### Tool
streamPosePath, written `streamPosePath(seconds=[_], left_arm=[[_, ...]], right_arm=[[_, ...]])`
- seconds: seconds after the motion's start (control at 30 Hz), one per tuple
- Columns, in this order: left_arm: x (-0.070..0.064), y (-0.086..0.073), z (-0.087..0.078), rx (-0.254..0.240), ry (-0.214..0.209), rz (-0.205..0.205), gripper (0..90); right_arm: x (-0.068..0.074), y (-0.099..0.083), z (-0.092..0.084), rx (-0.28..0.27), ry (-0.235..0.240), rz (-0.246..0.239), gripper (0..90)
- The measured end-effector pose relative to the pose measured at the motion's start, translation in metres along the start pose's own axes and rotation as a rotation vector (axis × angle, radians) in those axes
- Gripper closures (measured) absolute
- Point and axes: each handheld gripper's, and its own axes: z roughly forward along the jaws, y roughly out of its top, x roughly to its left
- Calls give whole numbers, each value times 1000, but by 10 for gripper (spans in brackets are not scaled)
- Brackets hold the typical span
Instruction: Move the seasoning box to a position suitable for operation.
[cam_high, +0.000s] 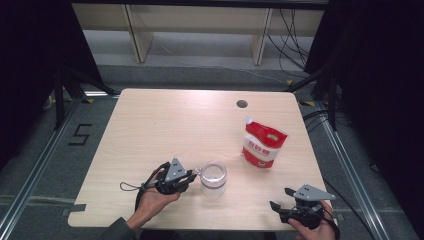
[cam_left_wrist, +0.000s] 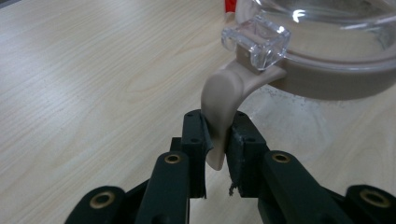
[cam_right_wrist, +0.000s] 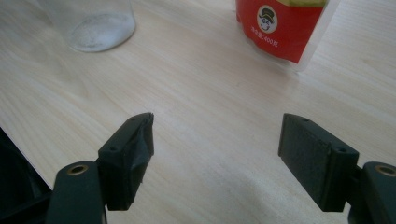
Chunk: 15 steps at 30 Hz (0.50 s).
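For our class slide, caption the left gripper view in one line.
Left gripper clamps the beige handle of a clear jar on the wooden table.

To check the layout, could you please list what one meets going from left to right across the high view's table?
Left gripper clamped on the jar's handle → clear jar → red pouch → right gripper, open over the table.

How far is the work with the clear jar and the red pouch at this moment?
Done: the left hand-held gripper is shut on the beige handle of the clear jar, which stands open-topped on the table.
In hand: that grip on the handle.
Left: the red pouch stands untouched and apart, and the right hand-held gripper waits open over bare table. A pour into the jar probably remains.
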Motion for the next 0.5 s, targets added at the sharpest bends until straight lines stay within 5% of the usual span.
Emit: streamPosePath(seconds=[0.3,0.4,0.5], left_arm=[[-10,-5,-8,0,-2,-6,757],[-14,-7,-11,3,-26,-1,745],[-18,-8,-12,-7,-47,-8,737]], right_arm=[[0,0,0,3,4,-1,273],[4,0,0,19,15,38,273],[2,1,2,0,19,1,273]])
